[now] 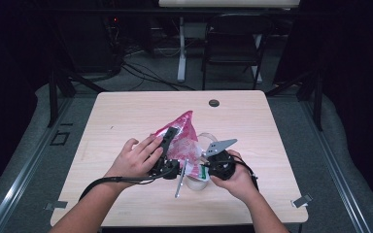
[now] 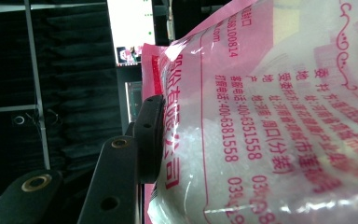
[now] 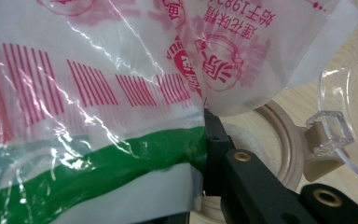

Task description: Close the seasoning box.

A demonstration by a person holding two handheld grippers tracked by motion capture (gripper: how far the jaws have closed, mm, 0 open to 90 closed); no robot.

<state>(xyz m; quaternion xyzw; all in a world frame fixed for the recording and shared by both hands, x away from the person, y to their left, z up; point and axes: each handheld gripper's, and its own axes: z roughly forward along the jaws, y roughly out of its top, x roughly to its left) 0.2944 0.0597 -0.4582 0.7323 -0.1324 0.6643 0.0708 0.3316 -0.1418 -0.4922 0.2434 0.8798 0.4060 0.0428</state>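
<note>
Near the six o'clock edge of the pale wooden bench (image 1: 126,111), the person holds up a pink-and-clear plastic bag of white grains with red print (image 1: 182,138) between two tools. The left tongs (image 1: 167,145) are part-closed on the bag's edge at its nine o'clock side; in the left gripper view one black pad presses flat against the film (image 2: 261,116). The right tongs (image 1: 205,167) are clamped tight on the bag's lower corner, where a green band crosses the film (image 3: 98,163). The bag hangs tilted, its tip towards twelve o'clock. Directly under it stands a clear round container with a beige rim (image 1: 196,182), its clear hinged lid (image 3: 335,126) flipped open towards three o'clock. A small dark round disc (image 1: 214,103) lies well apart, towards twelve o'clock.
</note>
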